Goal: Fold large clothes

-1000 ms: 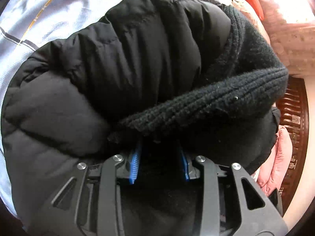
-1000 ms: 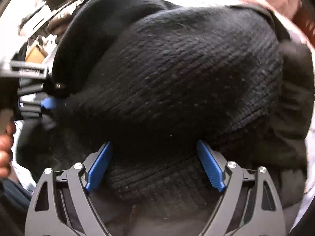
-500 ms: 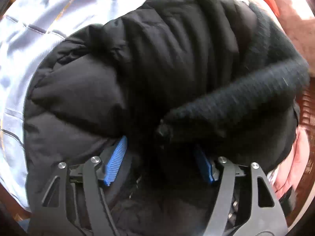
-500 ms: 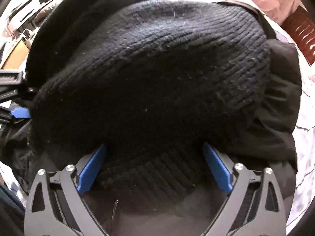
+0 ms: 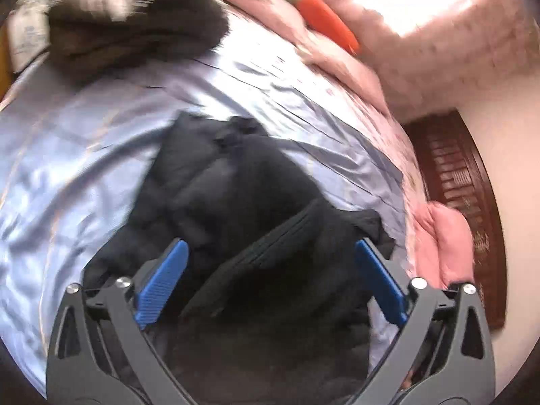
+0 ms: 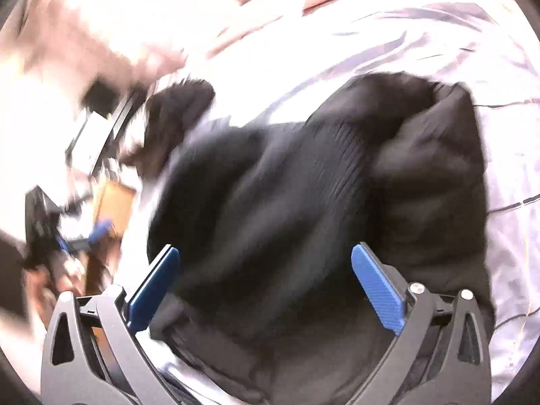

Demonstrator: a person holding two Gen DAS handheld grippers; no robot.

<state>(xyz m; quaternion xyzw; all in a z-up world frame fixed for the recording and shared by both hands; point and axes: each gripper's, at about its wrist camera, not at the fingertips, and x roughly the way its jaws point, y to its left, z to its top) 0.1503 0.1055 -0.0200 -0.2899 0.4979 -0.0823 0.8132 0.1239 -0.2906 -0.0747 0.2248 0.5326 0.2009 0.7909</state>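
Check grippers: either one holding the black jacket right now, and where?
Nothing held. Left gripper and right gripper both stand open above the black jacket on the bed sheet.

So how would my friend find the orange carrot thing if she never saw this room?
Start at the big pale blue bedsheet where the black puffy jacket lies. Look past its far edge to the heaped pink blanket. The orange carrot-shaped toy lies there, the only bright orange thing among the pinks.

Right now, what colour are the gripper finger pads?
Blue, ribbed pads on both grippers; clearest in the left wrist view.
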